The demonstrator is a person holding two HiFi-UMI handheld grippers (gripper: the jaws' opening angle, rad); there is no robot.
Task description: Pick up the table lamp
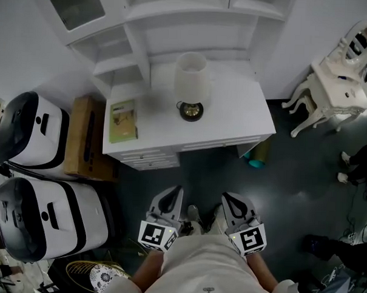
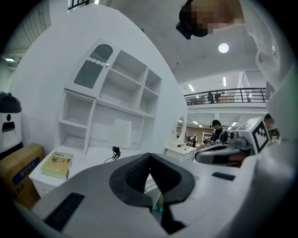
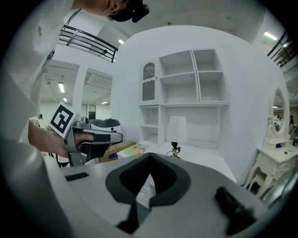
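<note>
I have both sets of tongs held low in front of the person's body, over the dark floor (image 1: 291,178) and well short of the white table (image 1: 240,109). The left tongs (image 1: 174,194) are pressed together with nothing between them, and their own view shows the two dark pads (image 2: 135,174) meeting at the tip. The right tongs (image 1: 230,199) read the same: tips together, nothing pinched. The table lamp (image 1: 192,82) stands upright on the table, roughly at mid-width and toward the back, with its pale shade above a small dark round base (image 1: 191,111). Neither pair of tongs touches it. In the left gripper view the lamp (image 2: 122,134) stands ahead and a little left of the tong tips (image 2: 149,160). In the right gripper view it (image 3: 177,129) stands ahead and slightly right of them (image 3: 150,160). Behind the lamp rises a white shelf unit (image 1: 140,25) with open compartments. A greenish book (image 1: 123,122) lies flat near the table's front left corner, well apart from the lamp. A cardboard box (image 1: 86,138) sits just beside the table's left side, and past it are two white-and-black machines (image 1: 32,130) — I cannot tell what they are.
</note>
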